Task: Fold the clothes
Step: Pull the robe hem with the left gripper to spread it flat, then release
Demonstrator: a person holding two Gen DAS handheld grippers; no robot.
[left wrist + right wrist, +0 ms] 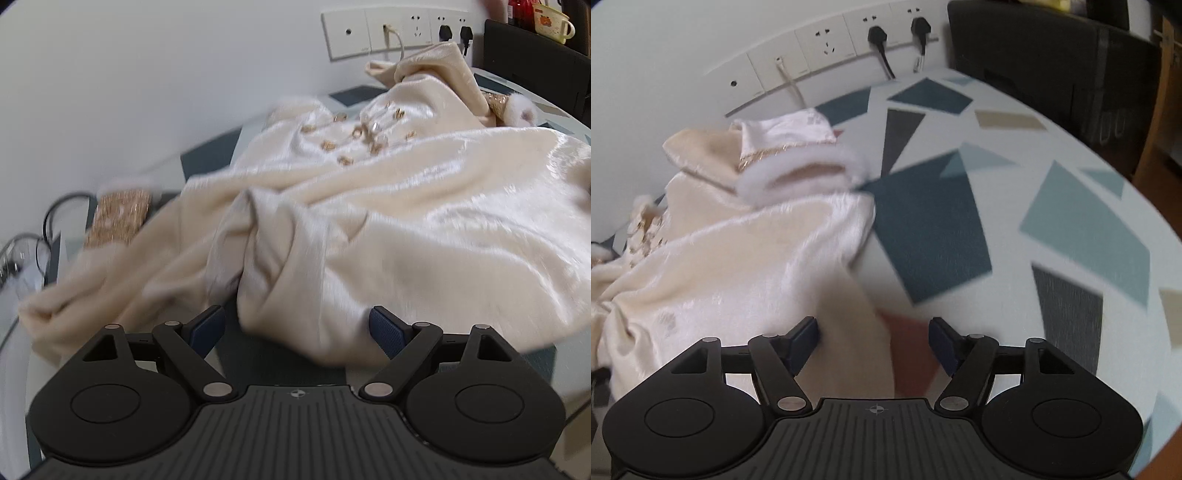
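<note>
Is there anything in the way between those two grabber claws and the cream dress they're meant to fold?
Nothing visible is. The left gripper is open, with the cream dress bunched right at its fingertips. The right gripper is open too, with the dress's edge between its fingers. Only the patterned tablecloth lies around them.

Garment (369, 206) is lying crumpled on the table (1052, 177) — socket strip (391, 33) is sitting on the wall behind the garment, black box (1052, 55) behind-right of it, cables (48, 229) to its left, mug (554, 26) standing beyond its far right corner.
</note>
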